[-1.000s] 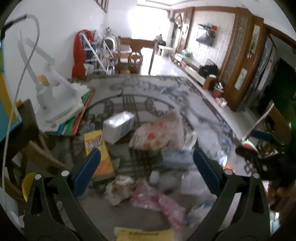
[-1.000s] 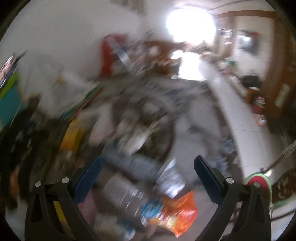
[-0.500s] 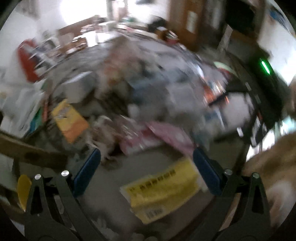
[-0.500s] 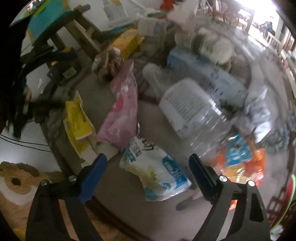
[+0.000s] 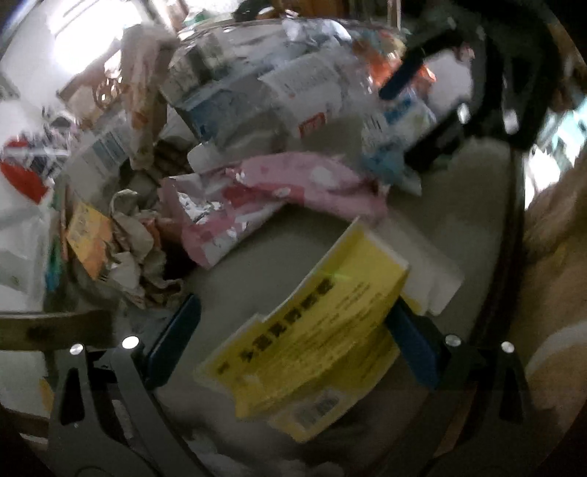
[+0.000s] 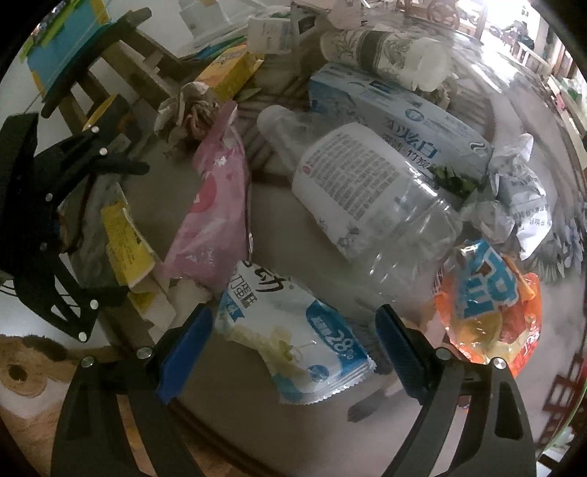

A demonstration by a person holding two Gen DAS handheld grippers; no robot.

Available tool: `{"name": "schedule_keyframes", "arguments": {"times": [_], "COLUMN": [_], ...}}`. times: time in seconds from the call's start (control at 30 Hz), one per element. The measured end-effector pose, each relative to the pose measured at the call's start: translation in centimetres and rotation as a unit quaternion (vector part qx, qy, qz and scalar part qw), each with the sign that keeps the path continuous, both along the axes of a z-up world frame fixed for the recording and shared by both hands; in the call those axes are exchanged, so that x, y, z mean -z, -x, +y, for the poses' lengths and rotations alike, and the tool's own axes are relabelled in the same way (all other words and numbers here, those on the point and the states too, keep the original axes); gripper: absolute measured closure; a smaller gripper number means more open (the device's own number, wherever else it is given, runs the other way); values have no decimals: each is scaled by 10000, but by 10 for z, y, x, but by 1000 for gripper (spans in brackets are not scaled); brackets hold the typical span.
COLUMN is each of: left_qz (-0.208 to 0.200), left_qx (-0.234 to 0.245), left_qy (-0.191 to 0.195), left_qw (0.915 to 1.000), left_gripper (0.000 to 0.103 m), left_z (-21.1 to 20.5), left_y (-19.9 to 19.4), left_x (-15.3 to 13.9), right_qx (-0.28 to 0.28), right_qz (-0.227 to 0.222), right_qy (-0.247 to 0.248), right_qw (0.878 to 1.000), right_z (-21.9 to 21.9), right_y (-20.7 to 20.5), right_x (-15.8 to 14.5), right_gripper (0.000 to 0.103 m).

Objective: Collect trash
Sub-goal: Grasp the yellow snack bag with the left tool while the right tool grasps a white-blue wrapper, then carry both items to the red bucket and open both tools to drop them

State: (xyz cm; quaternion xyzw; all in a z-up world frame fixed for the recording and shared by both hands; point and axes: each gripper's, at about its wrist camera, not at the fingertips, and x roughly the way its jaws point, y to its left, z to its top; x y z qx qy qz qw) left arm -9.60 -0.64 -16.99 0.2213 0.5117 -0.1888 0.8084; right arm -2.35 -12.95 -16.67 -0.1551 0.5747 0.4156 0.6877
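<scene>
Jaws spread on both: left gripper (image 5: 290, 341) straddles yellow packet (image 5: 312, 348), right gripper (image 6: 293, 341) straddles white-blue wrapper (image 6: 293, 337).

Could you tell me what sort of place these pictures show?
Probably a home living room: a glass table strewn with household trash such as a plastic bottle and a snack bag, a wooden chair on a tiled floor behind, and a stuffed toy beside it.

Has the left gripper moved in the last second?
Yes. The left gripper has dropped toward the yellow paper, which was at the bottom edge and now sits between its open fingers.
</scene>
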Motion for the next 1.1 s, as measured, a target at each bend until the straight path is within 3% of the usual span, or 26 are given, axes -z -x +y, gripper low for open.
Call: {"name": "schedule_keyframes", "arguments": {"times": [0.03, 0.1, 0.17, 0.23, 0.3, 0.43, 0.47, 0.53, 0.57, 0.83, 1.1], "left_qz": [22, 102, 216, 239, 167, -12, -75, -190, -229, -574, -748], "left_qx": [-110, -431, -814, -1107, -1344, -1649, -1710, -1812, -1859, -2552, -2702], "left_qy": [96, 316, 634, 829, 990, 1199, 1284, 1459, 1549, 2366, 2715], "left_qw": [9999, 9985, 9944, 9901, 9858, 9790, 9768, 9724, 9700, 9357, 9207], "left_gripper": [11, 33, 48, 56, 65, 68, 69, 71, 92, 91, 91], "left_z": [2, 10, 21, 29, 34, 44, 46, 46, 48, 62, 62], "left_y": [-2, -11, -19, -25, -29, -35, -36, -36, -35, -55, -61], "left_x": [-1, -2, -2, -5, -9, -23, -29, -38, -41, -78, -95], "right_qx": [31, 87, 105, 123, 161, 352, 350, 433, 487, 951, 1241], "right_qz": [12, 19, 29, -37, -106, -74, -142, -243, -311, -716, -671], "right_qy": [-20, -58, -83, -77, -56, -203, -318, -473, -608, -1245, -1458], "right_qw": [10000, 9999, 9999, 9999, 9998, 9991, 9988, 9976, 9965, 9851, 9792], "right_z": [0, 1, 3, 4, 5, 7, 8, 6, 4, -4, -18], "right_y": [0, -1, -1, -1, -1, -6, -6, -9, -11, -27, -38], "right_x": [0, 0, 1, 0, 2, -1, -7, -19, -28, -77, -82], "right_gripper": [16, 16, 16, 18, 40, 60, 82, 83, 83, 83, 83]}}
